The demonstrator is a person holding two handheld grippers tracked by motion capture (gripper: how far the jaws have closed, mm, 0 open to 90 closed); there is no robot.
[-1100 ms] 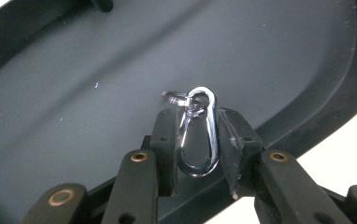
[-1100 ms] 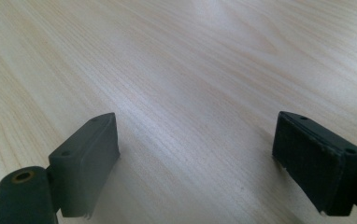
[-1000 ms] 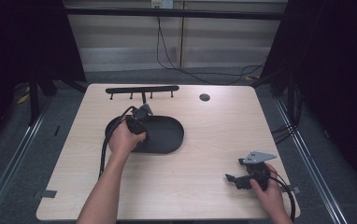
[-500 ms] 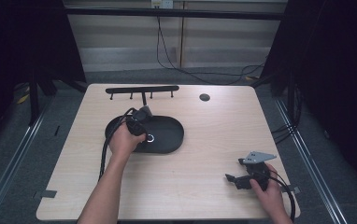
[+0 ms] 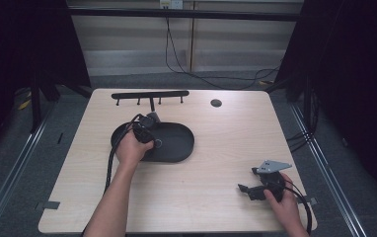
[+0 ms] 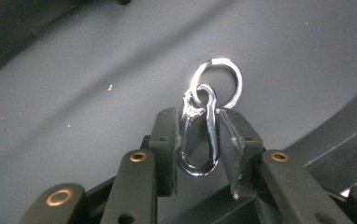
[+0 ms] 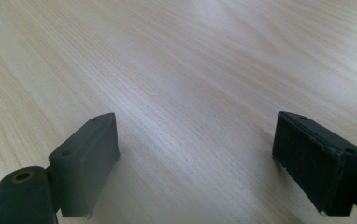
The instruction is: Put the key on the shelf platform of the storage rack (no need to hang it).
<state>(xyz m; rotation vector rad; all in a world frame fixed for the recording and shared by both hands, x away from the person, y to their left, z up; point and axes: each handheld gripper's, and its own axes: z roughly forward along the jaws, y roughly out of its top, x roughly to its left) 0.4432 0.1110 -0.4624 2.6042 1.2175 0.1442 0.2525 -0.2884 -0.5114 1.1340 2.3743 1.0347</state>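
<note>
A silver carabiner clip with a split key ring hooked through its top stands between the jaws of my left gripper, which is shut on the clip. It hangs just above the floor of a black oval tray. From above, the left gripper sits over the tray's left half, and the ring glints at its tip. My right gripper is open, with bare wood between its pads. It rests on the table near the front right corner.
A black bar rack with several small hooks stands along the table's far edge. A round dark cable hole lies to its right. The left gripper's cable loops off the tray's left side. Light wooden tabletop lies between the hands.
The left gripper has shifted slightly over the tray, and the small ring now shows at its tip. The right hand has kept still.
</note>
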